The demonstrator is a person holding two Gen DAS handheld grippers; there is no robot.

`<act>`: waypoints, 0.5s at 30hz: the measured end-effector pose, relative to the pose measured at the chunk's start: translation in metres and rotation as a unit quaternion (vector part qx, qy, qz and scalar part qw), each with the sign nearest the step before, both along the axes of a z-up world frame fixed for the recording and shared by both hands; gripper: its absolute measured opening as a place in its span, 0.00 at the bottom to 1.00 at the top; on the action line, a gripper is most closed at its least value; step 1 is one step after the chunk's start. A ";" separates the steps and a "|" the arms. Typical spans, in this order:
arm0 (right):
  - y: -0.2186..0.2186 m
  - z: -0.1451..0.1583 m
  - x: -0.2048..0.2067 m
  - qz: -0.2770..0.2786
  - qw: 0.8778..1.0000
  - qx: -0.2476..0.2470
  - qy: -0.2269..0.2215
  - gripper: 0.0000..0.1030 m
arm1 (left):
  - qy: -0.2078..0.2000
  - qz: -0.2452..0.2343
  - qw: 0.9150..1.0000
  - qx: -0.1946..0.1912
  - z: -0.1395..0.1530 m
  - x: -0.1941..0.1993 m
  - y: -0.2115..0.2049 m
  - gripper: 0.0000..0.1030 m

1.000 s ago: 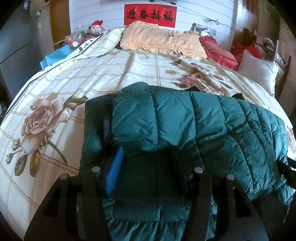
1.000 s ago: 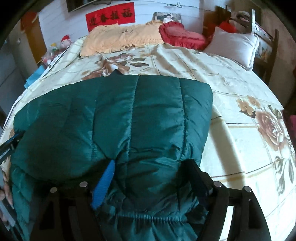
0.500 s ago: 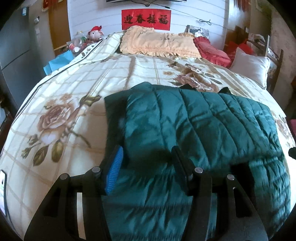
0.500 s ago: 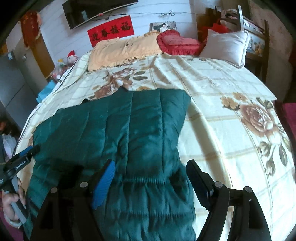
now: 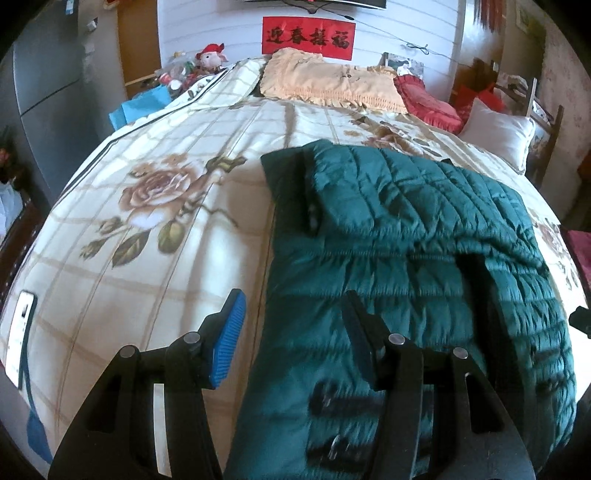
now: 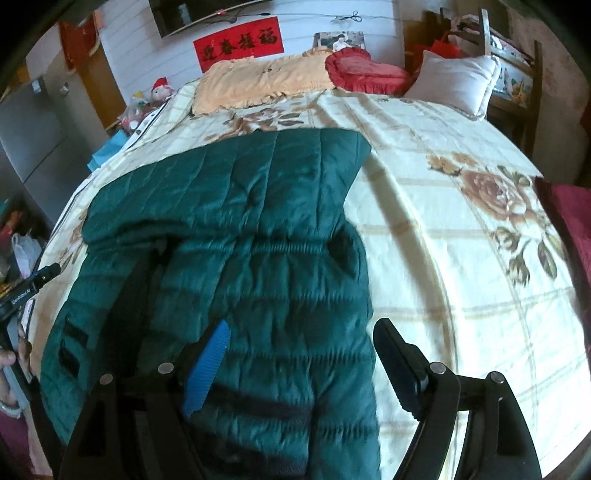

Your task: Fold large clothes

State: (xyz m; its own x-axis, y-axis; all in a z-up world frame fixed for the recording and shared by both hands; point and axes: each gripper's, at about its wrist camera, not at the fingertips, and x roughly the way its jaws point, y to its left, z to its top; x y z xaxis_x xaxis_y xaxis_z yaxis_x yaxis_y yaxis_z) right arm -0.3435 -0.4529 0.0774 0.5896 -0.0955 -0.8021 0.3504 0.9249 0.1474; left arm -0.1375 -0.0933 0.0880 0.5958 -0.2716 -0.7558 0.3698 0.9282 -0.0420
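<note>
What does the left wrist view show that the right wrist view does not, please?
Only the left wrist view shows the white device lying at the bed's near left edge. Only the right wrist view shows the framed photo at the headboard and the person's hand holding the other tool. Both share the green quilted jacket on the floral bedspread, the red banner, and open tongs: left, right.

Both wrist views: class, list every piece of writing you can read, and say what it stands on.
"迎春接福": black characters on the red banner on the wall above the bed.
"Gen-Robot AI", roughly, small and partly blurred: white print on the left tool's body.
White device on the bed: markings too small to read.
</note>
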 end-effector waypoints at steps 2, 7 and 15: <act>0.004 -0.003 -0.007 0.006 1.000 0.001 0.005 0.76 | 0.003 0.001 1.000 0.002 -0.003 -0.008 0.007 0.52; 0.013 -0.011 -0.029 0.019 1.000 0.004 0.019 0.76 | 0.016 0.002 1.000 0.008 -0.011 -0.025 0.027 0.52; 0.018 -0.017 -0.058 0.011 0.999 0.017 0.025 0.79 | 0.033 0.011 0.999 0.002 -0.019 -0.049 0.055 0.52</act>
State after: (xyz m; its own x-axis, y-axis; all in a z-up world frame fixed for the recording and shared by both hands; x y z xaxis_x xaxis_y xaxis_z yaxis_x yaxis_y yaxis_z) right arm -0.4019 -0.4350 0.0600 0.5501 -0.0557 -0.8333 0.3373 0.9276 0.1606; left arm -0.1867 -0.0380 0.0689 0.5506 -0.2562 -0.7945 0.3464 0.9360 -0.0617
